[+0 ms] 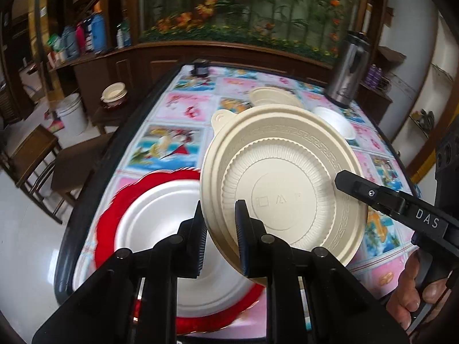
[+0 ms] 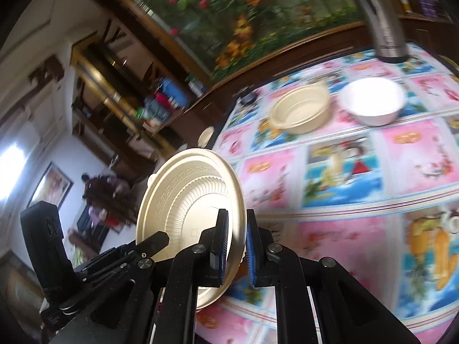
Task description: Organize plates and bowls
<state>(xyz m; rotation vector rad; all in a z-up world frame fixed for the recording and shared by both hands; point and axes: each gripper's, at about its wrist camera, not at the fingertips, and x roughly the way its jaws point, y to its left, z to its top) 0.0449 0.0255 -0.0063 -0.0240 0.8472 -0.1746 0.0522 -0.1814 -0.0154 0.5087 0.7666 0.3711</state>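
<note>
Left wrist view: your left gripper (image 1: 221, 230) has its two fingers closed to a narrow gap on the near rim of the cream plate (image 1: 282, 183), which is lifted off the table (image 1: 183, 109) and tilted steeply, its ribbed face toward the camera. Your right gripper (image 1: 348, 182) reaches in from the right and touches the plate's opposite edge; the right wrist view shows its fingers almost together with the rim between them (image 2: 235, 240), so both tools appear to hold the one plate. Directly below and to the left of it lies the white plate (image 1: 160, 223), resting flat on the red plate (image 1: 107, 218) at the near edge of the table. The coming move turns on that relation: the stack sits under your left gripper's side, so the left arm is nearer, and the tilted plate must be brought level before it can settle onto the stack. Farther across the table, well apart from the stack, the cream bowl (image 2: 301, 111) and the white bowl (image 2: 373, 100) stand side by side, with the steel flask (image 1: 345, 71) beyond them.
</note>
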